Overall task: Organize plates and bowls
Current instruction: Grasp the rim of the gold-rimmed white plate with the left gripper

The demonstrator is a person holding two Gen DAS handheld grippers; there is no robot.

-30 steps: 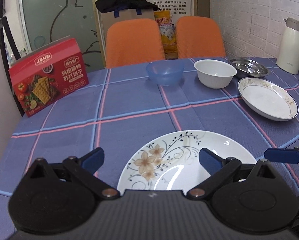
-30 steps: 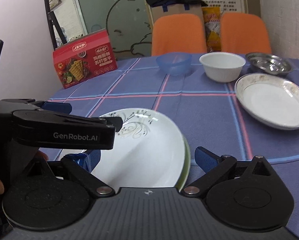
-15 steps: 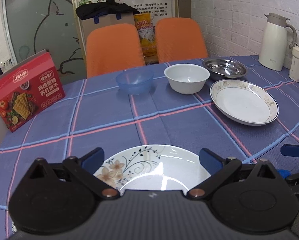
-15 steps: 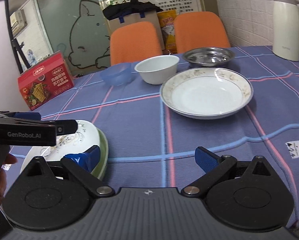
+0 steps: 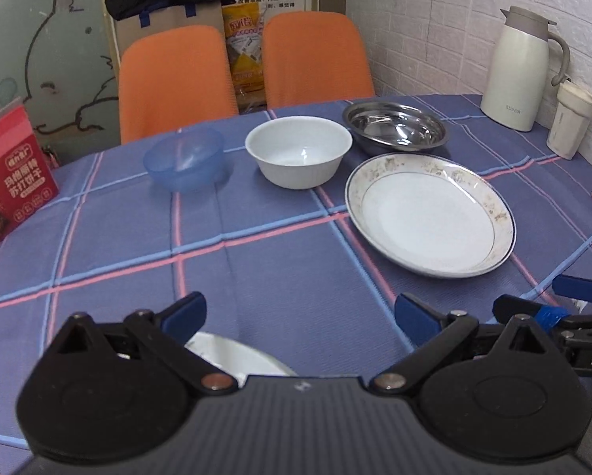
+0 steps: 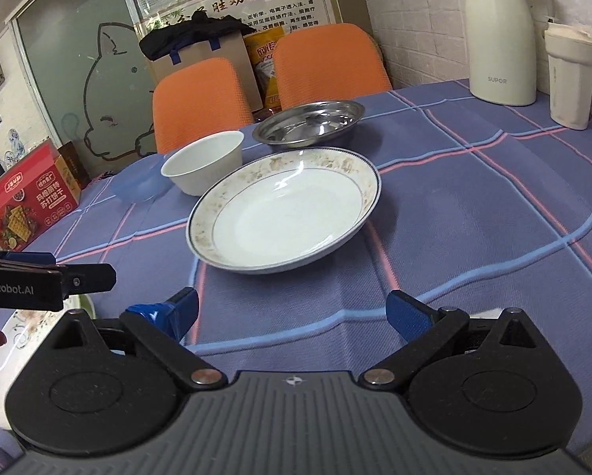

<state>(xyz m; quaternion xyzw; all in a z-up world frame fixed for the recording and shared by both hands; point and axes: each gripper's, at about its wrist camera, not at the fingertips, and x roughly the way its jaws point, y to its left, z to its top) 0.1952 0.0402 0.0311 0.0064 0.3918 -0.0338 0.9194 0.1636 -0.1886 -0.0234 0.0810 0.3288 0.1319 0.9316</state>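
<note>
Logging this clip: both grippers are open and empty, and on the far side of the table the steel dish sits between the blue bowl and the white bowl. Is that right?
Not quite. The white bowl is the middle one: the blue bowl is on its left and the steel dish on its right, as the left wrist view shows. The rest holds: the left gripper and right gripper are both open and empty.

Purple plaid tablecloth [image 5: 280,269], translucent blue bowl [image 5: 185,160], white bowl [image 5: 298,150], orange chairs [image 5: 175,79].
</note>
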